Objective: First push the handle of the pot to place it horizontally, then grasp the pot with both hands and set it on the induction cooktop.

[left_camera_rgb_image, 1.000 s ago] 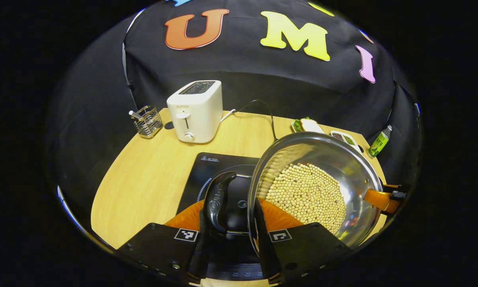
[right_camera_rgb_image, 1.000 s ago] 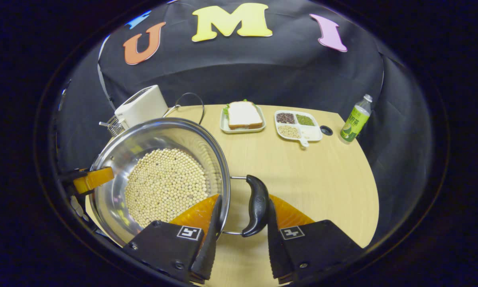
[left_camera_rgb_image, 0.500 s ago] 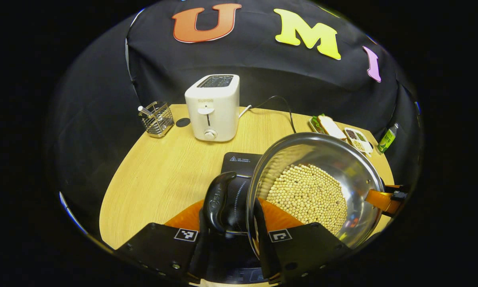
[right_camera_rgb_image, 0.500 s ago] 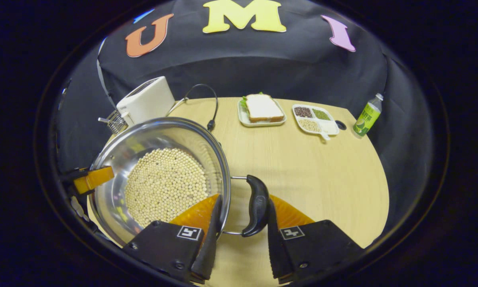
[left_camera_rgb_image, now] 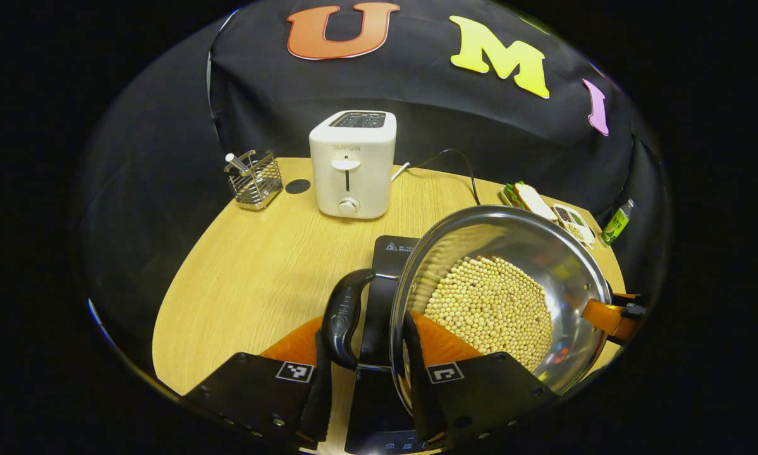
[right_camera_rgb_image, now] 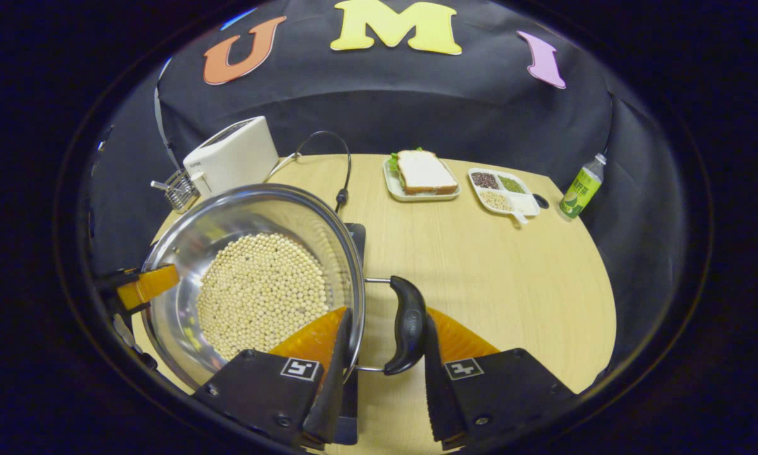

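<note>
A steel pot (left_camera_rgb_image: pixel 499 297) filled with pale beans hangs over the black induction cooktop (left_camera_rgb_image: pixel 392 248), which peeks out from under it. My left gripper (left_camera_rgb_image: pixel 366 373) is shut on the pot's black left handle (left_camera_rgb_image: pixel 344 313), one finger outside the handle and the other inside the rim. In the right gripper view the pot (right_camera_rgb_image: pixel 258 284) sits at the left, with my right gripper (right_camera_rgb_image: pixel 382 373) shut the same way on the right handle (right_camera_rgb_image: pixel 407 322). A corner of the cooktop (right_camera_rgb_image: pixel 356 235) shows beside the pot. Each view shows the other gripper at the pot's far side.
A white toaster (left_camera_rgb_image: pixel 353 164) with its cable and a wire utensil holder (left_camera_rgb_image: pixel 255 180) stand at the back left of the wooden table (left_camera_rgb_image: pixel 246 272). A sandwich plate (right_camera_rgb_image: pixel 423 174), a divided dish of beans (right_camera_rgb_image: pixel 502 189) and a green bottle (right_camera_rgb_image: pixel 580 188) line the back right.
Both grippers have carried the pot leftward over the cooktop. More of the cooktop is now hidden under the pot, and its right edge has come into sight in the right gripper view.
</note>
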{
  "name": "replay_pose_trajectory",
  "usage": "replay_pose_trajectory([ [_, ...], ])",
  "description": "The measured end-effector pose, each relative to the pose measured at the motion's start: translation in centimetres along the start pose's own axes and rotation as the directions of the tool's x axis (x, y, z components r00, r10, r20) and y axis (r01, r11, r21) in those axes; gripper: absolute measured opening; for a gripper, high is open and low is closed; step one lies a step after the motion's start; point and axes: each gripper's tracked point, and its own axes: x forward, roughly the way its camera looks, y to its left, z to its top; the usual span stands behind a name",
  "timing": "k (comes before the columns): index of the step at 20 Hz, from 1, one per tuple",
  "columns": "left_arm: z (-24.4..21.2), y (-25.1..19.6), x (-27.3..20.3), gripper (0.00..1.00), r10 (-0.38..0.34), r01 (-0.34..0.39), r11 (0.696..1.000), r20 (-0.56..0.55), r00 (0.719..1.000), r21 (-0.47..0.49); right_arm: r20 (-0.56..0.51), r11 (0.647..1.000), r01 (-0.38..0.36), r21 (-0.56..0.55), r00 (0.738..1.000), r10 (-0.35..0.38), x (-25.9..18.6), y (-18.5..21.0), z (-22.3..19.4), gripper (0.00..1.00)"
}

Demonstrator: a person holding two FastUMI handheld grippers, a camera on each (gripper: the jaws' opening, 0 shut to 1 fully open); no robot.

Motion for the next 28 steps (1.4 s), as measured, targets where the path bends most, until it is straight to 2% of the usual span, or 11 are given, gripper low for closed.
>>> replay_pose_trajectory([
  [4,0.0,0.0,0.2,0.52,-0.014,0.014,1.0,0.013,1.0,0.022,0.008,1.0,-0.009,0.015,1.0,0.009,0.1,-0.1,-0.1,0.6],
  [5,-0.1,0.1,0.1,0.63,-0.012,0.012,1.0,0.009,1.0,0.024,0.008,1.0,-0.013,0.017,1.0,0.013,0.1,-0.1,-0.1,0.6],
  [6,0.0,0.1,0.1,0.65,-0.016,0.015,1.0,0.016,1.0,0.022,0.012,1.0,-0.018,0.024,1.0,0.018,0.0,-0.1,0.0,0.6],
  [7,0.0,0.0,0.1,0.57,-0.025,0.024,0.999,0.019,1.0,0.027,0.02,0.999,-0.027,0.031,0.999,0.027,0.0,-0.1,0.0,0.6],
  [9,0.0,0.1,0.1,0.6,-0.06,0.058,0.997,0.034,0.998,0.058,0.041,0.998,-0.051,0.034,0.998,0.05,0.1,-0.1,0.1,0.6],
  [11,0.1,1.1,-0.2,0.6,-0.033,0.027,0.995,0.057,0.998,0.095,0.059,0.997,-0.071,0.011,0.996,0.07,-0.1,-0.3,0.2,0.63],
  [12,0.4,1.6,-0.7,0.67,-0.012,0.003,0.993,0.081,0.997,0.116,0.089,0.996,-0.09,0.008,0.992,0.089,-0.4,-0.2,0.9,0.71],
  [13,0.9,1.7,-0.7,0.96,-0.012,-0.003,0.992,0.117,0.993,0.127,0.13,0.996,-0.085,-0.006,0.988,0.085,-1.0,-0.6,1.8,0.76],
  [14,1.2,1.6,-1.0,0.99,-0.01,-0.008,0.991,0.133,0.991,0.132,0.162,0.997,-0.063,-0.034,0.985,0.067,-1.3,-1.2,2.4,0.76],
  [23,5.2,1.5,-4.5,0.98,0.054,-0.104,0.982,0.291,0.955,0.159,0.235,0.987,-0.046,-0.155,0.968,0.082,-3.6,-1.9,3.7,0.82],
  [28,8.6,-0.8,-10.6,0.98,0.065,-0.115,0.988,0.405,0.912,0.101,0.347,0.969,-0.043,-0.245,0.929,0.129,-8.8,-2.3,6.0,0.83],
])
